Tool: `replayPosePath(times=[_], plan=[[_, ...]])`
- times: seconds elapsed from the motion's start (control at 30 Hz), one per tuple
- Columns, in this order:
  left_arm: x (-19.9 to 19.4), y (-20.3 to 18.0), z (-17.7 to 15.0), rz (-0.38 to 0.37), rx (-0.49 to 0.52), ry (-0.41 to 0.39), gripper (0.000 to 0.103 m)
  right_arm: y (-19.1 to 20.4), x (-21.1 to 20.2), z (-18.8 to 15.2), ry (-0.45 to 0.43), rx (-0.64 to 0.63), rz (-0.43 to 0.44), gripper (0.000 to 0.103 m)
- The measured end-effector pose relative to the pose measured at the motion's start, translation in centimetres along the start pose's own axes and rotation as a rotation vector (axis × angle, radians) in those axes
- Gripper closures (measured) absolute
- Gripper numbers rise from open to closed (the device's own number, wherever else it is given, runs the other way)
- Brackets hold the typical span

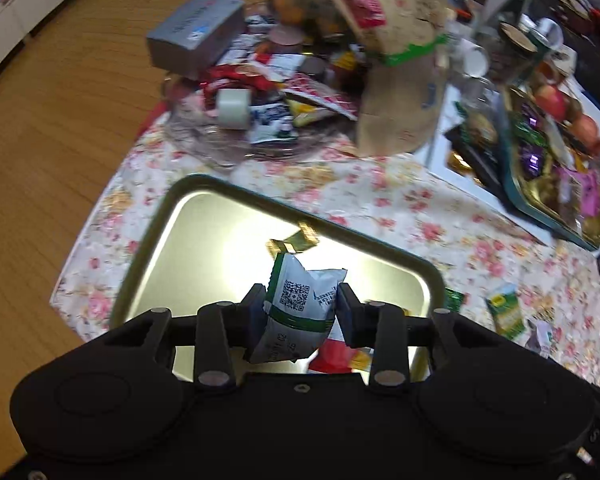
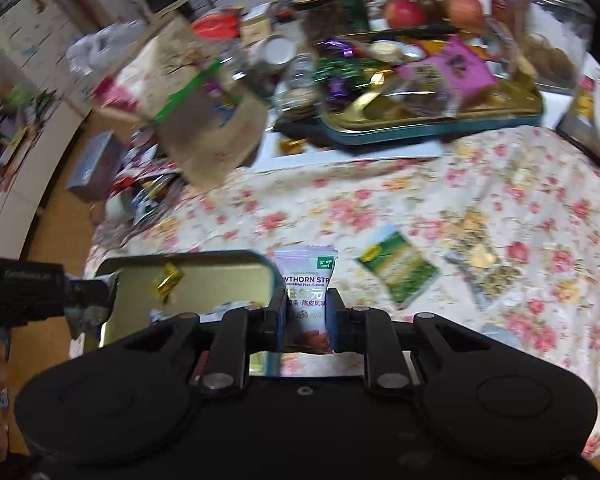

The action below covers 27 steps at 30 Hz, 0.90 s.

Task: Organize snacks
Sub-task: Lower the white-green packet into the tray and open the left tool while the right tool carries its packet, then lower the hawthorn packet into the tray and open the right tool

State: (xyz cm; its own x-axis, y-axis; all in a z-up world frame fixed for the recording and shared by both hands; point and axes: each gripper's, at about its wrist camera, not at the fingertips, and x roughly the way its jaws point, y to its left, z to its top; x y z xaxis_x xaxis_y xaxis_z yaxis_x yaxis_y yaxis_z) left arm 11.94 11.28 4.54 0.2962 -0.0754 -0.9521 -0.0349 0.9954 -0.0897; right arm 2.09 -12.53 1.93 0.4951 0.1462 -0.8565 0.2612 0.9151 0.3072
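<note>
My left gripper is shut on a puffy white-and-green packet with a QR code, hanging over a shiny metal tin on the flowered tablecloth. A gold-wrapped candy lies in the tin, and a red and yellow wrapper shows under the fingers. My right gripper is shut on a pale hawthorn strip packet, held upright just past the right edge of the same tin, where the gold candy shows again.
A green-yellow packet and a clear seed packet lie on the cloth. Behind stand a teal tray of sweets, a brown paper bag, a grey box, a glass plate piled with snacks and apples. Wooden floor lies left.
</note>
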Motion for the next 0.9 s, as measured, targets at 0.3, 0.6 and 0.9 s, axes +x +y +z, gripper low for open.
replayPosePath(times=[0.3, 0.6, 0.9], plan=[[-0.2, 3.9, 0.3, 0.031, -0.078, 0.002, 0.055, 7.0, 1.7, -1.7, 0.055, -0.138, 0.073, 0.081], [0.4, 3.1, -0.2, -0.057, -0.045, 0.070, 0.055, 9.3, 3.0, -3.0, 0.096, -0.221, 0.090, 0.081], [0.8, 2.4, -0.6, -0.061, -0.029, 0.092, 0.055, 10.5, 2.8, -3.0, 0.103, -0.254, 0.112, 0.072]])
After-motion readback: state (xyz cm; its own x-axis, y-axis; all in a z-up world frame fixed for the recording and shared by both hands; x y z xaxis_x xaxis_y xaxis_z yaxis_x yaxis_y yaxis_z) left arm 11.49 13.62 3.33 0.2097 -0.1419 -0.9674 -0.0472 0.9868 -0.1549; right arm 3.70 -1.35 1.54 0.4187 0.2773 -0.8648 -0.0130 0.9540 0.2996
